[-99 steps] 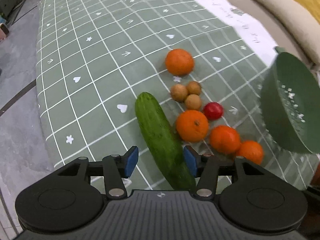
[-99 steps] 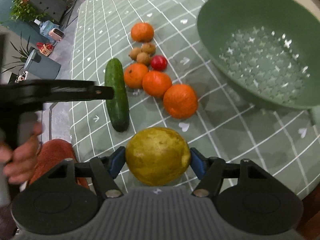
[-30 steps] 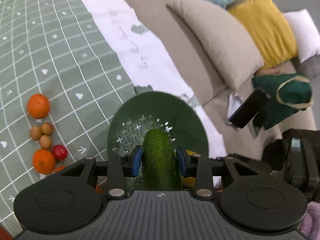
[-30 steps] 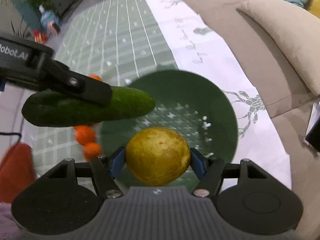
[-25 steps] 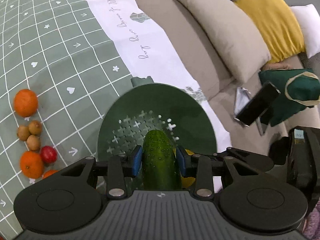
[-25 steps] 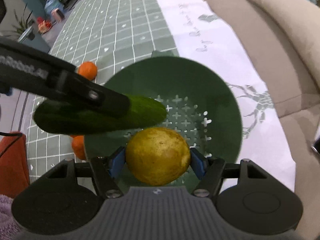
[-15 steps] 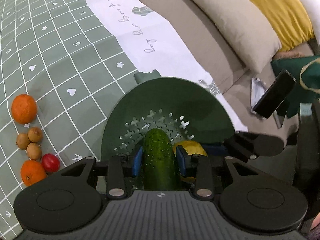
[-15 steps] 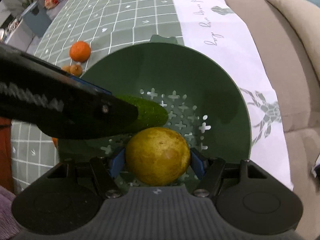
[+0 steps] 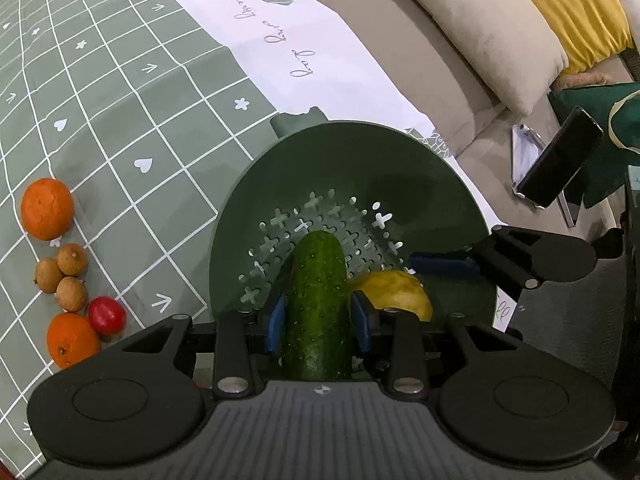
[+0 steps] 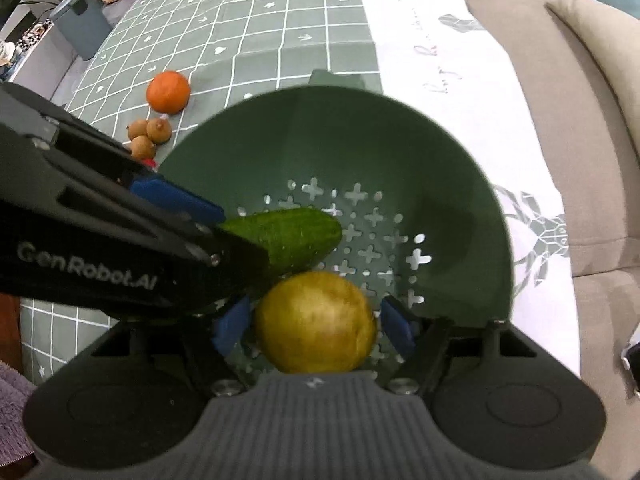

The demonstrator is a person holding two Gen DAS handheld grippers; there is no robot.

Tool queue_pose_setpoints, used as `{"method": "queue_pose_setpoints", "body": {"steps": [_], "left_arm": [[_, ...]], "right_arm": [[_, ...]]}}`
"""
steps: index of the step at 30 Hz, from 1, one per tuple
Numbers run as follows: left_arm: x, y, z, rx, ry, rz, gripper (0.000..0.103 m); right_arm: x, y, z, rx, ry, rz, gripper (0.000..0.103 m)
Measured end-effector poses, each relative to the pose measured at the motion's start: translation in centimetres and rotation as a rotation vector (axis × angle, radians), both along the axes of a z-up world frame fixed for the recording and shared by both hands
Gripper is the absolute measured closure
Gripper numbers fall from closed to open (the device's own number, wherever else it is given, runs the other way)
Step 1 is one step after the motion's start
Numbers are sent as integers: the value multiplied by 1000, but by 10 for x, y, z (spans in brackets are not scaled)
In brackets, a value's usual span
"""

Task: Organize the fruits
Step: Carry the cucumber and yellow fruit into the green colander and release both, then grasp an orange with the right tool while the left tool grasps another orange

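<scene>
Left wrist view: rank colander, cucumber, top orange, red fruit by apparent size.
1. Colander, largest.
2. Cucumber, though it sits in the left claw close to the lens, so it looks bigger than it is.
3. Top orange.
4. Red fruit, smallest.

Beige sofa cushion (image 9: 472, 20) far ahead-right of left claw, mustard-yellow pillow (image 9: 568, 8) behind it. Black smartphone (image 9: 560, 164) to right, on sofa seat. Grey-blue bin (image 10: 82, 28) far ahead-left of right claw.
</scene>
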State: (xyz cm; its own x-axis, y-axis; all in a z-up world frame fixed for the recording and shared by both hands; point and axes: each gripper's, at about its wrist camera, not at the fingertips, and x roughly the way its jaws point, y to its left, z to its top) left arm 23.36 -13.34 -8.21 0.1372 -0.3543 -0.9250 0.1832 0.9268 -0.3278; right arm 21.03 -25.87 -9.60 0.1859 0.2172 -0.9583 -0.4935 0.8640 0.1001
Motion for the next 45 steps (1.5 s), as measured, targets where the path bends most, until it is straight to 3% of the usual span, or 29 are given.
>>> {"method": "queue_pose_setpoints", "body": {"steps": [8,18,24,35,40,45], "left_arm": [[-14,11,33,-11,-80,-19,58],[-53,30,90,109,-304,-78,55],[-80,49,105,184,-402,-85,55],[-118,104,96,249,-451,-77,55],[-130,119,77,268,-461,-90,55],[-129,133,55,245,-424,-56,55]], "right_arm": [[-15,8,23,-49,-57,-21,26],[-46,14,65,-8,-145,-132,26],[-70,27,87,67,-213,-206,26],[-115,76,90,212,-277,-260,28],[-133,101,73,213,-317,-228,46],[-140,114,51,216,-285,-225,59]]}}
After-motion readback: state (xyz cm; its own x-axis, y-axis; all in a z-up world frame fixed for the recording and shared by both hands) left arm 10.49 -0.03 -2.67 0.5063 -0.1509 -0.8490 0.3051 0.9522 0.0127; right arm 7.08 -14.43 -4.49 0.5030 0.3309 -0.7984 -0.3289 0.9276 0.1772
